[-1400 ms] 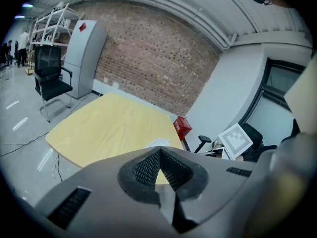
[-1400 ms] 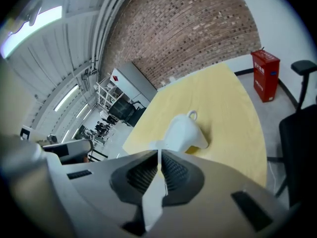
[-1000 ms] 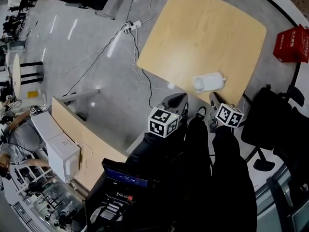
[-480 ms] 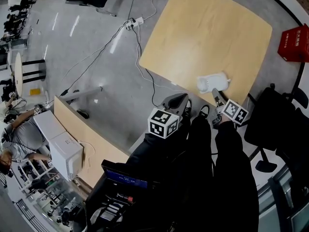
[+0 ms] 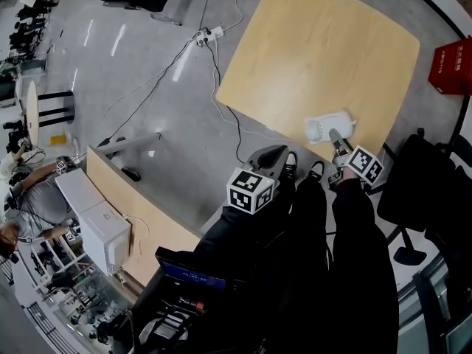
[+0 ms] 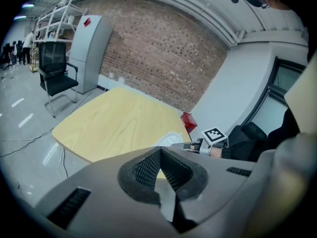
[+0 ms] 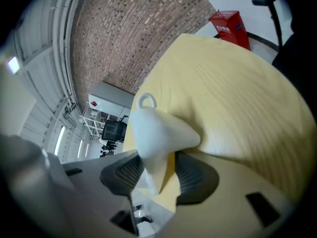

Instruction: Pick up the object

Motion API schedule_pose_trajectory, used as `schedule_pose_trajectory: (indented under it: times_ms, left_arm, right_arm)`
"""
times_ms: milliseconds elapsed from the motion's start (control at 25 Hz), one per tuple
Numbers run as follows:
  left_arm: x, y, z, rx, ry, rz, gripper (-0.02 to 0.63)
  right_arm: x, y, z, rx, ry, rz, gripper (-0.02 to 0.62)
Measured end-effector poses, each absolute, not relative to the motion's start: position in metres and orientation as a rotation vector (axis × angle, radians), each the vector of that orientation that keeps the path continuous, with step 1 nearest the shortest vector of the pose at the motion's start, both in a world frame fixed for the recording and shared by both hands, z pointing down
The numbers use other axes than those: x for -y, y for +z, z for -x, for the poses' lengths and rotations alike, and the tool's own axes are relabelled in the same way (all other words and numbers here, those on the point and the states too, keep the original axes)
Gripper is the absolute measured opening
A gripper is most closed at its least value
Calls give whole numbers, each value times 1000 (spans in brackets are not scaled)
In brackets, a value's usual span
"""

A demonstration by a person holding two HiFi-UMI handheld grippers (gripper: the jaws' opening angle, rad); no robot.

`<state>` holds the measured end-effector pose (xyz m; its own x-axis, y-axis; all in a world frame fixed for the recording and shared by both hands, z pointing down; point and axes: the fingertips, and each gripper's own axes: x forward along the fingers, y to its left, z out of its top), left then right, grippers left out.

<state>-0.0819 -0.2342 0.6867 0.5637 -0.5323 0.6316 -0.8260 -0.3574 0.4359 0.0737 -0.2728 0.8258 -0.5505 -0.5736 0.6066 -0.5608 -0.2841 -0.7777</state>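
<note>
On our right gripper [image 7: 161, 168] [image 5: 336, 138], the jaws have just been opening and are standing released around the white object [image 7: 157, 130] [image 5: 327, 126], which is lying at the near edge of the wooden table [image 5: 317, 43]. We are holding our left gripper [image 6: 161, 157] [image 5: 271, 155] clenched, empty, beside that edge.

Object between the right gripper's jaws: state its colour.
The object is plain white, no pattern; the right gripper view shows it best.
</note>
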Motion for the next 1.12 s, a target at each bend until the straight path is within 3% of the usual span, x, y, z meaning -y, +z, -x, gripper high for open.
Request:
schedule_pose_trajectory:
  times_ms: [600,1120]
  left_arm:
    - [231,676,87,1104,484,-2066,0]
    - [240,613,78,1120,389,-2223,0]
  right_arm:
    - [284,796,-72,-2017,-1846,1545,143]
    - [289,606,-101,-2438,-953,1900,143]
